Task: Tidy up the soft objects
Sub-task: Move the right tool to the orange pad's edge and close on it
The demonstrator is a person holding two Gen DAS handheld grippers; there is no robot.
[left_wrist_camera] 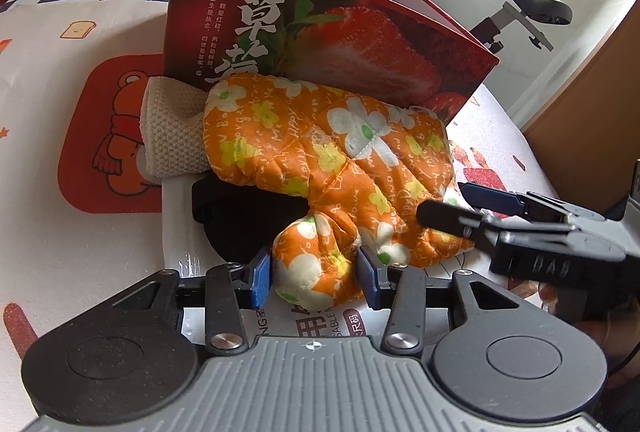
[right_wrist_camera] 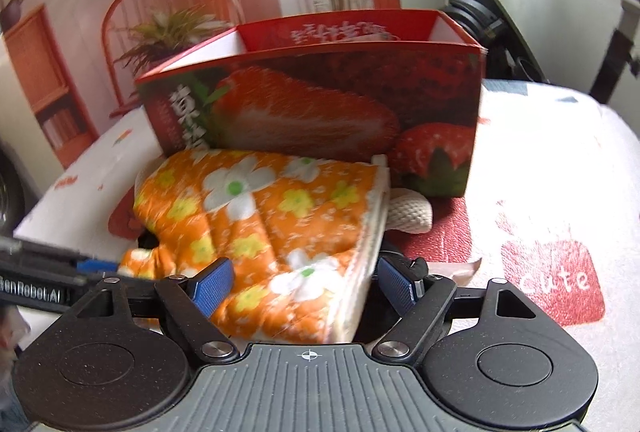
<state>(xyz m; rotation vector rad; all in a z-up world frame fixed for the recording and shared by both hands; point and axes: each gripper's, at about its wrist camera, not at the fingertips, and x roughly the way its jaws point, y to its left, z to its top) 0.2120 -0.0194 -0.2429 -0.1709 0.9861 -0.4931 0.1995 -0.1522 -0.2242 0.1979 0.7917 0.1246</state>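
An orange quilted oven mitt (left_wrist_camera: 320,135) with white and yellow flowers lies against the front of a red strawberry box (left_wrist_camera: 360,43). My left gripper (left_wrist_camera: 316,280) is shut on the mitt's thumb, one blue pad pressing each side. My right gripper (left_wrist_camera: 444,199) comes in from the right at the cuff end. In the right wrist view, my right gripper (right_wrist_camera: 304,288) is open, with the mitt (right_wrist_camera: 260,207) between its pads. One pad lies over the fabric and the other stands beside the white cuff edge. The box (right_wrist_camera: 320,103) stands just behind.
A cream knitted cloth (left_wrist_camera: 172,135) (right_wrist_camera: 412,216) lies beside the mitt. A black soft item (left_wrist_camera: 248,220) and a white printed plastic pack (left_wrist_camera: 188,244) lie under it. The table wears a cartoon-print cloth (right_wrist_camera: 552,191). An exercise bike (left_wrist_camera: 532,7) stands behind.
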